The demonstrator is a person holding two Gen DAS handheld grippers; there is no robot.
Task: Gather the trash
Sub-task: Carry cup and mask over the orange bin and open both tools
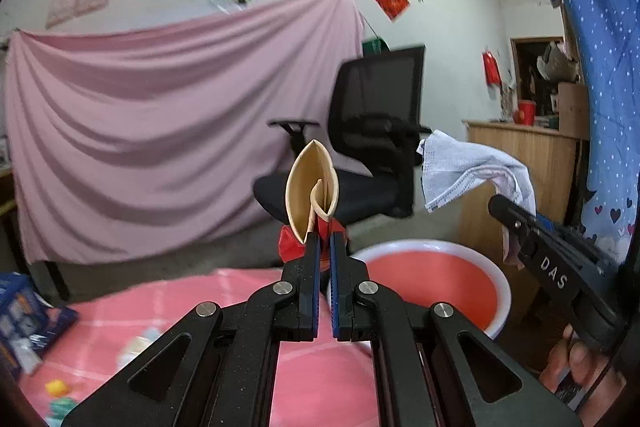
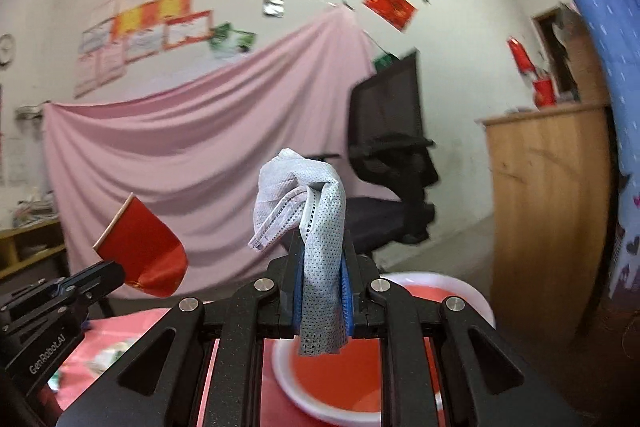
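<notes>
My left gripper [image 1: 325, 241] is shut on the rim of a squashed paper cup [image 1: 310, 187], tan inside and red outside, which stands up from the fingertips. In the right wrist view the same cup [image 2: 144, 251] shows its red side at the tip of the left gripper [image 2: 116, 269]. My right gripper [image 2: 322, 251] is shut on a crumpled white-blue face mask [image 2: 316, 211]. The left wrist view shows that mask [image 1: 472, 171] draped over the right gripper [image 1: 500, 205]. A red basin with a white rim [image 1: 420, 246] [image 2: 460, 285] sits just ahead of and below both grippers.
The basin stands on a pink checked tablecloth [image 1: 160, 307] with small scraps [image 1: 56, 387] and a blue box [image 1: 24, 319] at its left. Beyond are a black office chair [image 1: 376, 131], a hanging pink sheet [image 1: 160, 127], a wooden cabinet [image 2: 548, 207] and a blue dotted cloth [image 1: 592, 27].
</notes>
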